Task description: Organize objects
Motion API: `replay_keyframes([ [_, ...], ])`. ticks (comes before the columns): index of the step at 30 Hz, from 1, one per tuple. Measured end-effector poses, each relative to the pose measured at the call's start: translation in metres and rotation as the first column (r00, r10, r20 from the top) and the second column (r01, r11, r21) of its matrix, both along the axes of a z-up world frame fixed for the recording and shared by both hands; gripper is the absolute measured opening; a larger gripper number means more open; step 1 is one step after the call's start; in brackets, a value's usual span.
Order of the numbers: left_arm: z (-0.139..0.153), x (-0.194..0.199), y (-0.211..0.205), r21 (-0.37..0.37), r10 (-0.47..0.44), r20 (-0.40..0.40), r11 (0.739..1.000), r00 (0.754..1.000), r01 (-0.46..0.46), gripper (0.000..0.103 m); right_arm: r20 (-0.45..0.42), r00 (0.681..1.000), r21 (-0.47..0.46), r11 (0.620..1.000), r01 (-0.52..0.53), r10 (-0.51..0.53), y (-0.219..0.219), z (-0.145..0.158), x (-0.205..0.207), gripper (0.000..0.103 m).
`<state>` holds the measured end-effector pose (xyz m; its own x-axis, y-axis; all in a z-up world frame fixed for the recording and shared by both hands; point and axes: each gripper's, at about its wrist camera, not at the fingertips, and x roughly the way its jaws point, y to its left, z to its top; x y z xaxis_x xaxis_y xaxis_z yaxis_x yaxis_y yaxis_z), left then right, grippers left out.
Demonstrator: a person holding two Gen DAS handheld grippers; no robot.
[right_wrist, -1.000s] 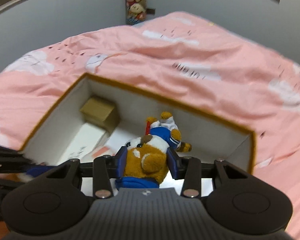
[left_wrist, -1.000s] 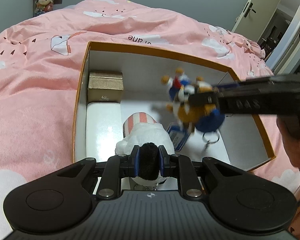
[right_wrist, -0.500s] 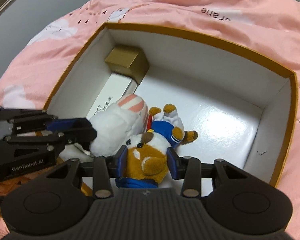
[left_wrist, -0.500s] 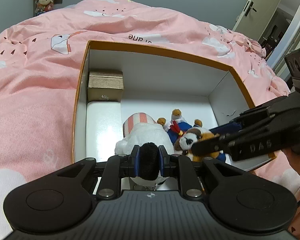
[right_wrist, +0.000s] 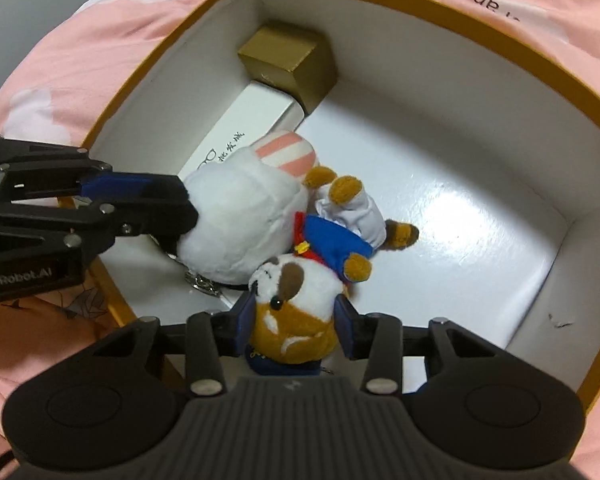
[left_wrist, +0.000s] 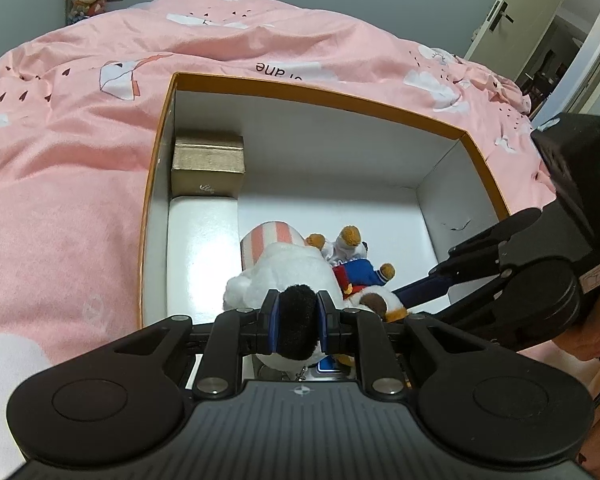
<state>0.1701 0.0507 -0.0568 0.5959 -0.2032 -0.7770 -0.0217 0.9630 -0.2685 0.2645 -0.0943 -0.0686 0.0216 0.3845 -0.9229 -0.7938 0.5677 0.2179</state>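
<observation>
Inside orange box [right_wrist: 432, 8]: right claw [right_wrist: 296, 322] pinching dog plush [right_wrist: 296, 304]; left claw [left_wrist: 298, 322] pinching white plush [left_wrist: 288, 272] alongside.

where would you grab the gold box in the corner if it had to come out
Take the small gold box from above, fingers across its two free faces' axis: it sits in the orange box's corner, one side by the wall, another against the white carton.

Both grippers are matte black with ribbed housings, round side discs and silver screws. The left gripper [left_wrist: 298, 322] has blue-lined fingers [left_wrist: 271, 322] and white "GenRobot.AI" lettering. The right gripper [right_wrist: 296, 322] carries a green light. A bare hand [left_wrist: 592, 332] shows, sleeve unseen.
</observation>
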Motion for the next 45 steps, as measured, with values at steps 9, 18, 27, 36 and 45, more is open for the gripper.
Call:
replay_keyframes([
  [9,0.003,-0.003,-0.003,0.032,-0.004,0.022,0.999,1.0,0.003,0.03,0.031,0.997,0.039,0.997,0.069,-0.07,-0.01,0.013,-0.003,0.064],
  [18,0.039,-0.031,-0.013,0.051,-0.018,0.142,0.999,0.99,0.011,0.037,0.129,0.96,0.154,0.961,0.229,-0.249,-0.049,0.051,-0.028,0.065],
  [27,0.05,-0.071,-0.054,0.016,-0.238,0.172,0.971,0.956,0.239,0.037,0.236,0.897,0.25,0.916,0.315,-0.373,-0.105,0.083,-0.093,0.064],
  [36,0.002,-0.067,-0.088,-0.121,-0.292,0.028,0.948,0.956,0.293,0.037,0.251,0.834,0.143,0.871,0.47,-0.492,-0.152,0.044,-0.143,0.042],
  [45,-0.026,-0.072,-0.125,-0.064,-0.472,-0.149,0.882,0.869,0.468,0.041,0.218,0.874,0.037,0.898,0.438,-0.434,-0.169,0.02,-0.162,0.042],
])
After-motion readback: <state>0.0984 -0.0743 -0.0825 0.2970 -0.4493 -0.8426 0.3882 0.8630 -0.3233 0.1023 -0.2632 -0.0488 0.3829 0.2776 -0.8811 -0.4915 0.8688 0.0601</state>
